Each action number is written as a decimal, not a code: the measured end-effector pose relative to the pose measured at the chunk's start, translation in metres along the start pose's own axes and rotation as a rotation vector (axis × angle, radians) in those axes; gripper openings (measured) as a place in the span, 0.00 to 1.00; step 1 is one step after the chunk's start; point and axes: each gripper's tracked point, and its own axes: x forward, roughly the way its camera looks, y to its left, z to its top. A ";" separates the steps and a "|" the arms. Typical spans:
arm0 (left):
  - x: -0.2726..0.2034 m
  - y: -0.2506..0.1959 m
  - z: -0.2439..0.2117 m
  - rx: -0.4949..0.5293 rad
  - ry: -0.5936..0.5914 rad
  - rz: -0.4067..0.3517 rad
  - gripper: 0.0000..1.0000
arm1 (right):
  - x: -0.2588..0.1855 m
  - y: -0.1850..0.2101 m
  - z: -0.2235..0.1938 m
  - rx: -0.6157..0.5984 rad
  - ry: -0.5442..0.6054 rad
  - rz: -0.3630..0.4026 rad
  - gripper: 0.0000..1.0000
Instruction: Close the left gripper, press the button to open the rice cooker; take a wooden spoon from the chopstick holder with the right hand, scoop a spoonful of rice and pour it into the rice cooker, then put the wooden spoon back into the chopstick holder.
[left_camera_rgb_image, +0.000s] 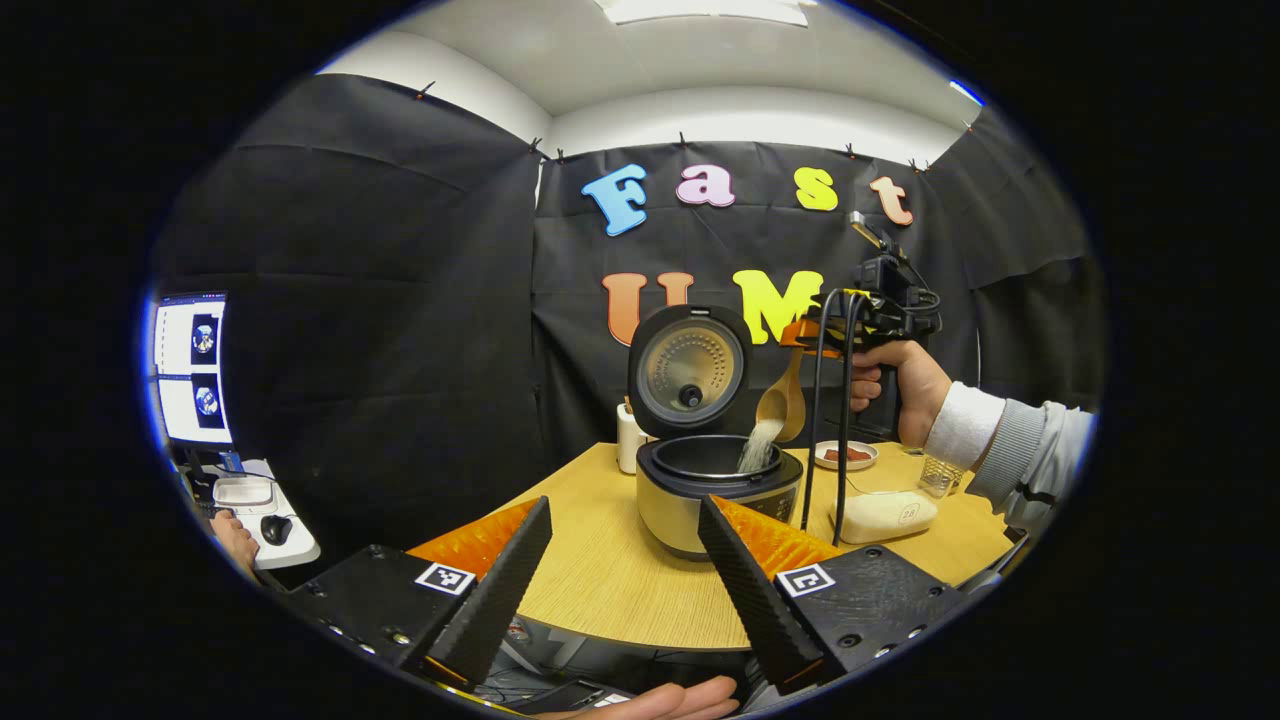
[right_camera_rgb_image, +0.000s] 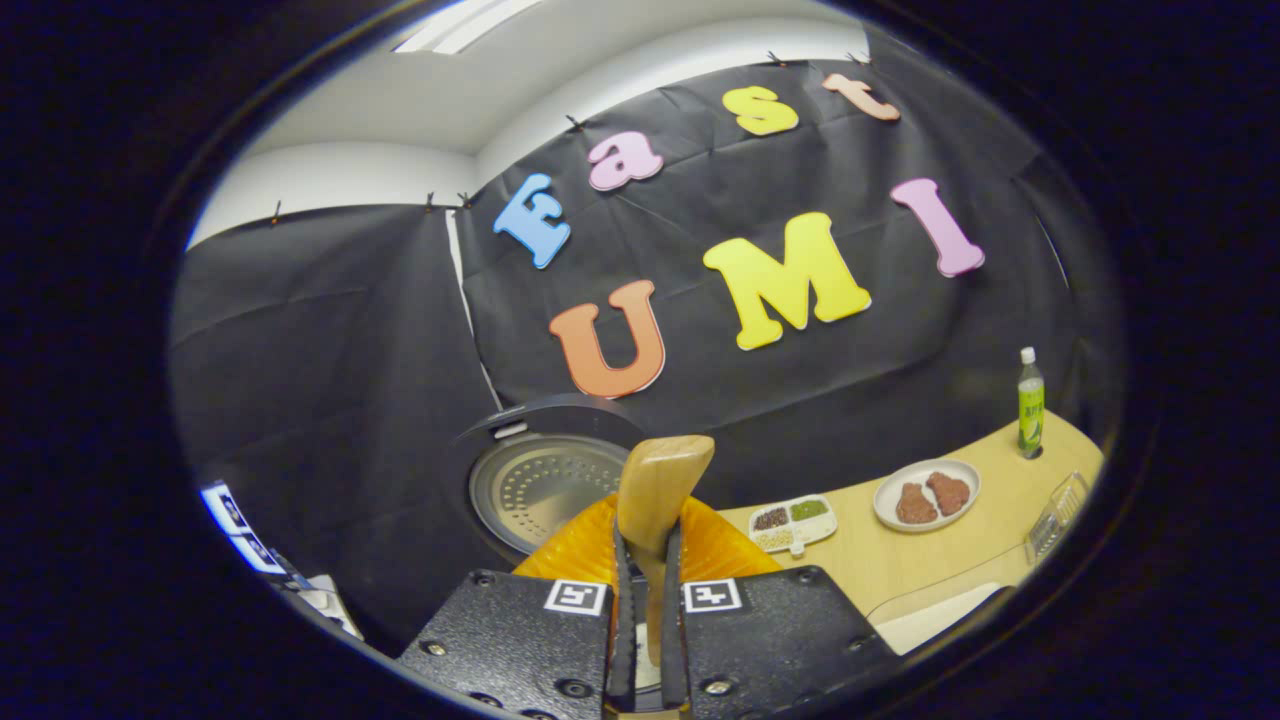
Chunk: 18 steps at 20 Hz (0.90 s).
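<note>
Right gripper (right_camera_rgb_image: 647, 560) clamps spoon (right_camera_rgb_image: 660, 480); left gripper (left_camera_rgb_image: 625, 560) gapes.
Rice (left_camera_rgb_image: 758, 447) pours into cooker (left_camera_rgb_image: 715, 490); next, probably return spoon to holder at 3 o'clock.

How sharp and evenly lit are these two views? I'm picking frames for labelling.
Left gripper view: rice cooker and pouring wooden spoon sharp, edges bent by fisheye, ceiling light blown out. Right gripper view: tilted, wooden spoon handle close and slightly soft between the right gripper fingers, plate clear.
</note>
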 end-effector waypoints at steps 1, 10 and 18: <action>0.000 -0.001 -0.001 0.003 0.003 -0.001 0.94 | -0.002 0.006 -0.001 -0.039 -0.016 0.011 0.15; 0.001 -0.002 -0.003 0.011 0.012 -0.003 0.94 | -0.010 0.050 -0.022 -0.408 -0.047 0.068 0.14; 0.000 -0.003 -0.003 0.021 0.007 -0.007 0.94 | -0.015 0.040 -0.024 -0.482 -0.045 0.044 0.16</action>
